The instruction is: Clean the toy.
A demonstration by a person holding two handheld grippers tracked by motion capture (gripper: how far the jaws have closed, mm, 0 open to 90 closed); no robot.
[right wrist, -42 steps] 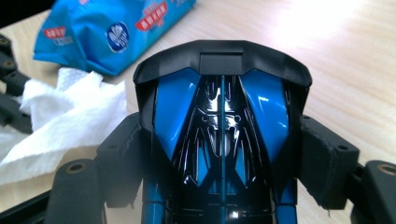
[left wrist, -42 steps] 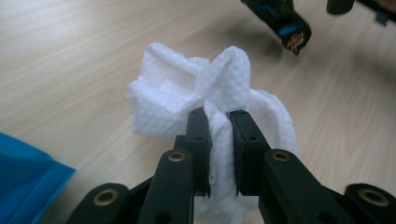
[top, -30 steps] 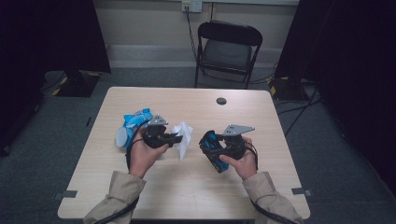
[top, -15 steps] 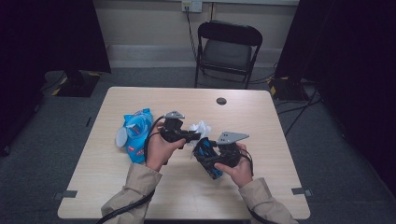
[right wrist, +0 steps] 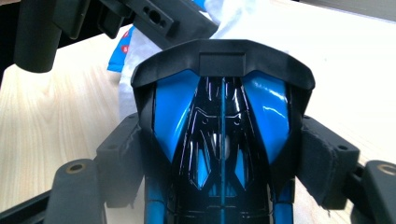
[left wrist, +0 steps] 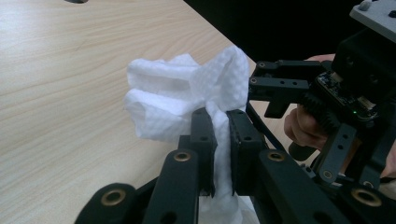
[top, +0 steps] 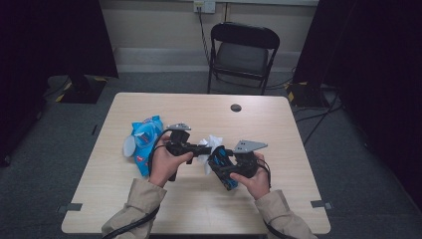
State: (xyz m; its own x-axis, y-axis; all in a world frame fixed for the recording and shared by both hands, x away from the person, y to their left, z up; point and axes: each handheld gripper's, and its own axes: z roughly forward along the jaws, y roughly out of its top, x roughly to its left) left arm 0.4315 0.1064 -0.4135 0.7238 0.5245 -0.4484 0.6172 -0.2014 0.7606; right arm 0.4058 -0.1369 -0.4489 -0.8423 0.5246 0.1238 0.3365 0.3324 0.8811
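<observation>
Above the counter (top: 298, 199), left tongs (left wrist: 219, 140) pinch a crumpled white wipe (left wrist: 182, 100); right tongs (right wrist: 222, 177) clamp a blue-and-black toy car (right wrist: 222, 135) held wide.

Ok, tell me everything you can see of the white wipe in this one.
The wipe is a white, dimpled, cloth-like sheet, crumpled into soft folds. The left gripper is shut on its lower part, pads pressing from both sides, so it is held above the table with its bunched end sticking up past the jaws. In the high view it sits between the two grippers, right beside the blue and black toy car held in the right gripper.
</observation>
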